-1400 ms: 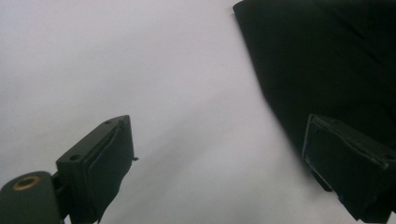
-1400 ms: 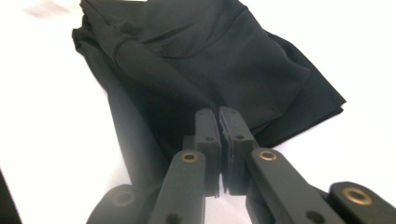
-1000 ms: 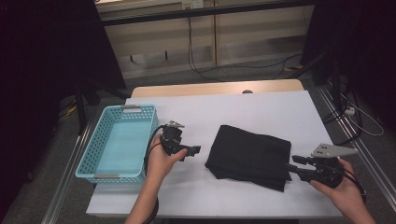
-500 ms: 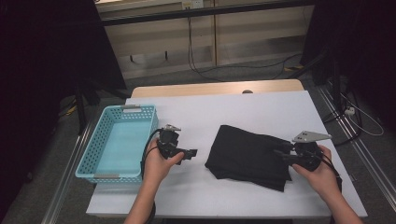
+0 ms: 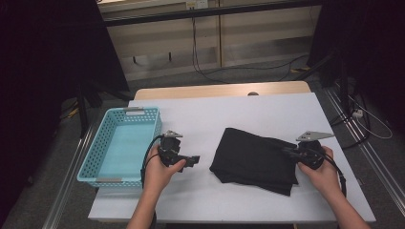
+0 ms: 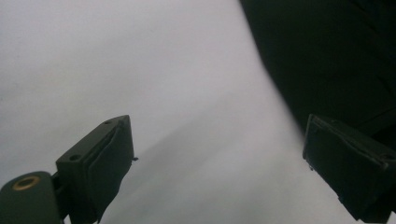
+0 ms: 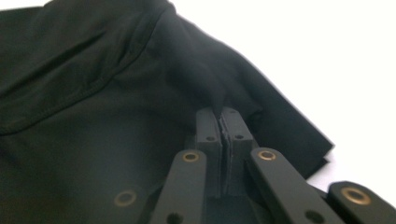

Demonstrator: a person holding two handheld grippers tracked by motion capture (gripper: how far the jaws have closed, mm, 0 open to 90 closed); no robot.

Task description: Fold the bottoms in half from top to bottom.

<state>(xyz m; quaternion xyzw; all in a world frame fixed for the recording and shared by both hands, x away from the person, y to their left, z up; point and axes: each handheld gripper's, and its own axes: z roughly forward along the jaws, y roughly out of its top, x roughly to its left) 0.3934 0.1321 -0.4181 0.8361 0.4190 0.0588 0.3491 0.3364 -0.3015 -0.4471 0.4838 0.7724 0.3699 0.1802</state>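
Now pinching the right edge of the black cloth

Right now I judge the step in hand to be the first grasp on the folded black cloth (image 5: 255,160), which lies flat on the white bench (image 5: 239,114), well to the right of the blue basket (image 5: 119,143). My right gripper (image 5: 288,151) sits at the cloth's right edge; in the right gripper view its jaws have just been closing and now stand pressed together with a small ridge of black fabric (image 7: 205,88) nipped between them. The rest of the cloth spreads away from that pinch, unlifted as far as I can tell.

My left gripper (image 5: 193,160) hovers between the basket and the cloth, just beside the basket's near right corner and short of the cloth's left edge. In the left gripper view its jaws stand wide apart with nothing between them, bare bench below and the dark cloth off to one side.

Next, I reckon, the left gripper must travel to the cloth's left edge and take hold there. Only then can both rise together, so the cloth comes up evenly instead of sagging from one corner. After that the basket looks the likely place for it, though that is my guess.
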